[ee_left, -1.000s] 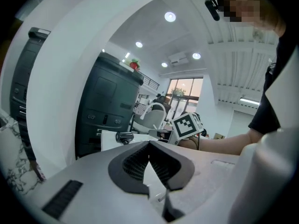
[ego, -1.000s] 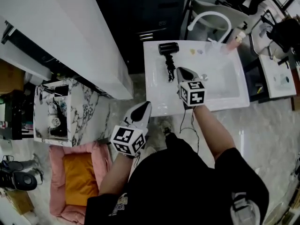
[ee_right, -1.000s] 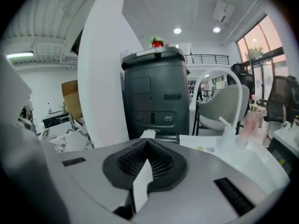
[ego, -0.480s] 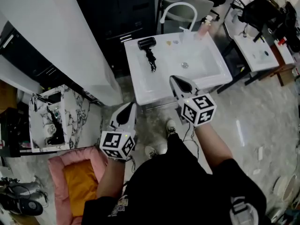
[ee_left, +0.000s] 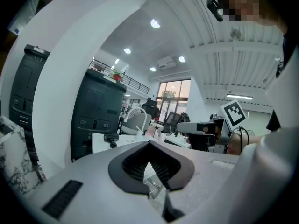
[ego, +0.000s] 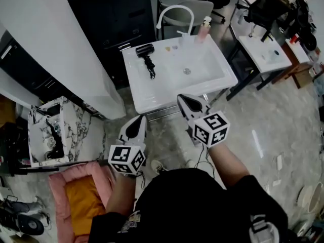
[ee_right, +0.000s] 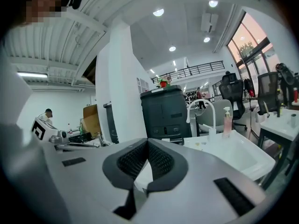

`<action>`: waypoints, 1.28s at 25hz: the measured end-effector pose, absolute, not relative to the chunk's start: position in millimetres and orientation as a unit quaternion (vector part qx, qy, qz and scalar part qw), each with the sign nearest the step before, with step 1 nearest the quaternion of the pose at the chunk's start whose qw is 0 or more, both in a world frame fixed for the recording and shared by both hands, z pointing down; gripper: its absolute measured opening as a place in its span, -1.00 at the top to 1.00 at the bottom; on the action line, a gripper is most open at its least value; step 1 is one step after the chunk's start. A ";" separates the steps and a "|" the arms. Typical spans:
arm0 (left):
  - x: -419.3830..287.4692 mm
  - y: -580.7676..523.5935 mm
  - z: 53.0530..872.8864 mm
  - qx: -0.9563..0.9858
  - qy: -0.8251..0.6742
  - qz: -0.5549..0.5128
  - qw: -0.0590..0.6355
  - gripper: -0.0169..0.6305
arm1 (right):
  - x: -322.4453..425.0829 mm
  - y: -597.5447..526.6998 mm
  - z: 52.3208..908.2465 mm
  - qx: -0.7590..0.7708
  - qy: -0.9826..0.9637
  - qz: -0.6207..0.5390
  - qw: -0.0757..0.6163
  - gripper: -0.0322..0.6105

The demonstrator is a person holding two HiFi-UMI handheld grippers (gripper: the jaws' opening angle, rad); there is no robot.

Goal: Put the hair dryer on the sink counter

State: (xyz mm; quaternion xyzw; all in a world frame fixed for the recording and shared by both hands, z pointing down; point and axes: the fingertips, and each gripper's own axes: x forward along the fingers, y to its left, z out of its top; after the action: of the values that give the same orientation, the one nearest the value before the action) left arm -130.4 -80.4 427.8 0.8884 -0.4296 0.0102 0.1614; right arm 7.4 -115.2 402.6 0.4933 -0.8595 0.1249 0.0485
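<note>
a: where's the hair dryer (ego: 146,51)?
b: on the sink (ego: 152,103), back left corner, cord toward its front. left gripper (ego: 136,127) and right gripper (ego: 185,103) clenched empty, before the sink.
a: handling?
b: probably light, stiff, slick plastic; grip its handle.

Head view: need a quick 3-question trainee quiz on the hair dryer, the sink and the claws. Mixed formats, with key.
1. True or false: the hair dryer lies on the sink counter, touched by neither the left claw nor the right claw.
2. Where does the pink bottle stand?
A) at the sink's back edge, beside the faucet
B) in a claw
C) on the floor
3. Fill in: the right claw is ___, with nothing in it.

Key: 1 true; 2 A; 3 shut.
</note>
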 end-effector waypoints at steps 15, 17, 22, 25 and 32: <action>-18.9 -15.1 434.7 0.863 -0.473 0.036 0.176 0.94 | 89.6 -64.0 411.5 0.424 -0.894 0.145 0.028 0.91; -12.1 -8.6 434.7 0.860 -0.479 0.035 0.175 0.94 | 93.7 -59.2 413.0 0.416 -0.897 0.147 0.029 0.91; -2.6 4.8 433.1 0.853 -0.493 0.027 0.170 0.94 | 98.6 -47.4 410.8 0.400 -0.905 0.143 0.031 0.91; 0.4 10.2 431.1 0.851 -0.497 0.022 0.170 0.94 | 100.5 -42.3 409.9 0.394 -0.907 0.145 0.030 0.91; 11.8 14.1 431.5 0.851 -0.496 0.023 0.168 0.94 | 107.9 -37.4 411.4 0.392 -0.908 0.148 0.026 0.91</action>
State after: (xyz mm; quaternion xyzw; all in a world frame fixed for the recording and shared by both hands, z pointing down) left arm 11.8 14.1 431.5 0.8513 -0.4965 0.0234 0.1679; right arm 107.9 -37.4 411.4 0.3917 -0.9077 0.1481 0.0264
